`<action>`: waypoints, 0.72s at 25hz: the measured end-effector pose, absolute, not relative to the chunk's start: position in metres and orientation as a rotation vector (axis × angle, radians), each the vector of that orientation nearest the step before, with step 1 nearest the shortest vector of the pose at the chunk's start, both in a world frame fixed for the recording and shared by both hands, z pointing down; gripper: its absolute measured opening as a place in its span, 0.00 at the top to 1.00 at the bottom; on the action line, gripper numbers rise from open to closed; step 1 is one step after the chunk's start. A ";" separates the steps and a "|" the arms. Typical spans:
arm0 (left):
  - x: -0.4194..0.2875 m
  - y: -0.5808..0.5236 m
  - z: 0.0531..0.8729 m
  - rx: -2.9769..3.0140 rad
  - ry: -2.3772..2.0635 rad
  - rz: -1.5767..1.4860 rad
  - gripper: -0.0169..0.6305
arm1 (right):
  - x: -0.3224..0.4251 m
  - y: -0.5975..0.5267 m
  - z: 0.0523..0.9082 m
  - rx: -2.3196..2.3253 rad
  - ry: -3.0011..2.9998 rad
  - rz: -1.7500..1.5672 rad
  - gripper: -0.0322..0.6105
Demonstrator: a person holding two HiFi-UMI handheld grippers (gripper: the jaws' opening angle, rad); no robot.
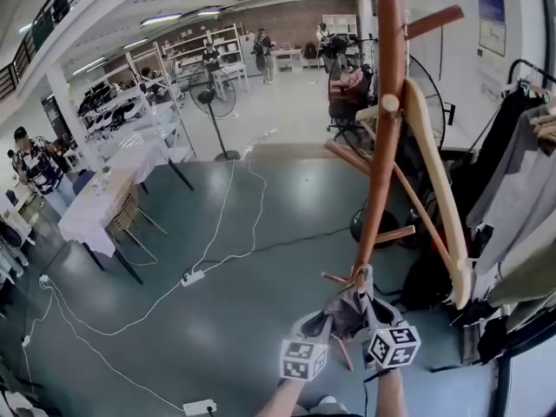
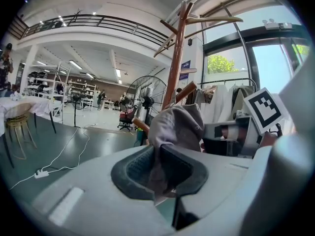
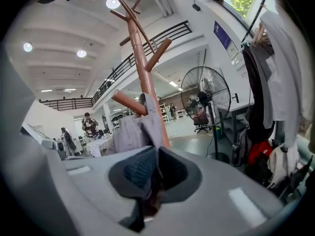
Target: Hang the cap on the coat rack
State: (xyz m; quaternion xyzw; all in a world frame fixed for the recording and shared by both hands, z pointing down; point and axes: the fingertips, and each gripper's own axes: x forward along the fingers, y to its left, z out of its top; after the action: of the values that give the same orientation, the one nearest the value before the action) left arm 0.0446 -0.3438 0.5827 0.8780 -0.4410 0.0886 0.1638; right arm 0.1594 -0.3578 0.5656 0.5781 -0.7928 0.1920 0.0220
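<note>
A grey cap (image 1: 346, 307) hangs stretched between my two grippers, right in front of the wooden coat rack (image 1: 382, 146) and beside one of its low pegs (image 1: 334, 278). My left gripper (image 1: 323, 324) is shut on one edge of the cap (image 2: 177, 127), the cloth pinched between its pads (image 2: 172, 163). My right gripper (image 1: 369, 315) is shut on the other edge (image 3: 135, 132), just below a slanting peg (image 3: 129, 102). The rack's pole (image 3: 142, 58) rises close behind the cap in both gripper views (image 2: 176, 63). Whether the cap touches a peg I cannot tell.
A wooden hanger (image 1: 439, 189) hangs on the rack. A clothes rail with dark garments (image 1: 521, 172) stands to the right. A floor fan (image 3: 215, 95) is behind the rack. Cables and a power strip (image 1: 193, 277) cross the floor, and a white-clothed table (image 1: 113, 198) stands at left.
</note>
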 end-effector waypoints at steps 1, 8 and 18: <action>0.046 -0.346 0.584 2.500 -1.263 0.262 0.90 | 0.160 -0.361 0.566 1.789 -2.460 0.600 0.91; 0.052 -0.345 0.619 2.423 -1.259 0.379 0.90 | 0.162 -0.365 0.607 1.734 -2.387 0.689 0.91; 0.061 -0.343 0.628 2.454 -1.256 0.395 0.84 | 0.171 -0.365 0.608 1.755 -2.360 0.590 0.88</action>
State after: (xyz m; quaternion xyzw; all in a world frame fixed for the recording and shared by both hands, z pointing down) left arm 0.0605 -0.3432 0.6281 0.8672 -0.4438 0.1395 0.1776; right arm 0.1712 -0.3646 0.6085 0.5835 -0.7849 0.1963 0.0709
